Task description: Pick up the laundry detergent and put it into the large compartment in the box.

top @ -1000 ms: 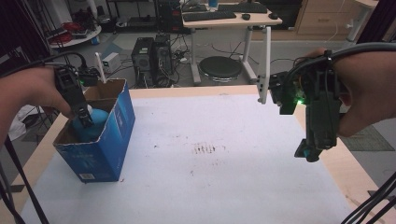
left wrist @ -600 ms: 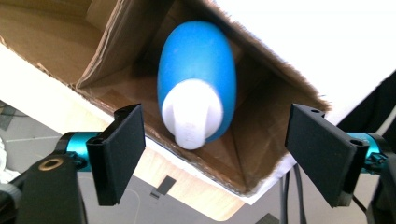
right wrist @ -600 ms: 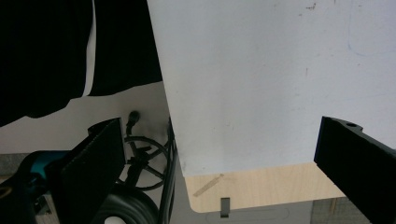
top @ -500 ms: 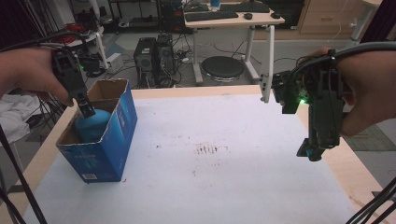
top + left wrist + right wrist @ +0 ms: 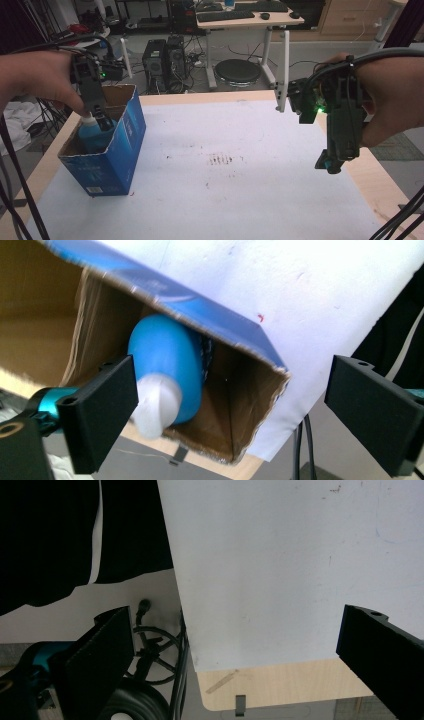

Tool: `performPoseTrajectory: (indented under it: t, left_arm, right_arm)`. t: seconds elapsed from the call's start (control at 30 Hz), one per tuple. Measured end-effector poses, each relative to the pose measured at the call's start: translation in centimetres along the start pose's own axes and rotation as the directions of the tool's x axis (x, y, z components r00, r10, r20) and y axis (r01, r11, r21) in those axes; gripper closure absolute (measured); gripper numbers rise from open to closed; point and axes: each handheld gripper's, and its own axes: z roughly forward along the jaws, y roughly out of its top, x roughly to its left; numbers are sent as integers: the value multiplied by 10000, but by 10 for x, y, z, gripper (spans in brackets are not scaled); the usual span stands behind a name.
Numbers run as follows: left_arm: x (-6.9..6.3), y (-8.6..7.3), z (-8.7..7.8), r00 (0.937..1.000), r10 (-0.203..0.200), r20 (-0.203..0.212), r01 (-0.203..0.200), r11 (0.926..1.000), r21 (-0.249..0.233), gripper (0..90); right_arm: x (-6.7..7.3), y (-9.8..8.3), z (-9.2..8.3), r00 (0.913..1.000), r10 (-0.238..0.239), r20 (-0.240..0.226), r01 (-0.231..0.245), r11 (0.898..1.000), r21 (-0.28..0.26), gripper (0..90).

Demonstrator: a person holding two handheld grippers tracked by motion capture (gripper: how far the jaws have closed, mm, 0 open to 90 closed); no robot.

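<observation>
Blue bottle [image 5: 167,372] in cardboard box [image 5: 122,150]: smooth, rigid, likely slippery; best gripped at white cap [image 5: 155,405]; left hand-held gripper [image 5: 103,119] jaws just opening, empty; right hand-held gripper [image 5: 235,655] open.

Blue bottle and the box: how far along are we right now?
Done: the blue bottle sits inside the blue cardboard box, white cap up. In hand: the left claw has just been opening; its jaws stand wide, apart from the cap. The right claw hangs open, holding nothing. Left: probably just pulling the left claw away.
</observation>
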Motion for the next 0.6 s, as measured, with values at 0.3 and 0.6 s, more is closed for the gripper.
performPoseTrajectory:
  t: [0.3, 0.6]
  left_arm:
    - [-13, 21, 0, 9966, 817, -85, -819, 9965, -182, 20]
    - [-25, 39, 5, 9872, 1587, -139, -1590, 9870, -229, 16]
  right_arm:
    - [-1, 1, 1, 10000, -24, -34, 24, 10000, -51, 13]
    - [-3, 1, 3, 10000, 3, -66, -3, 10000, -39, 13]
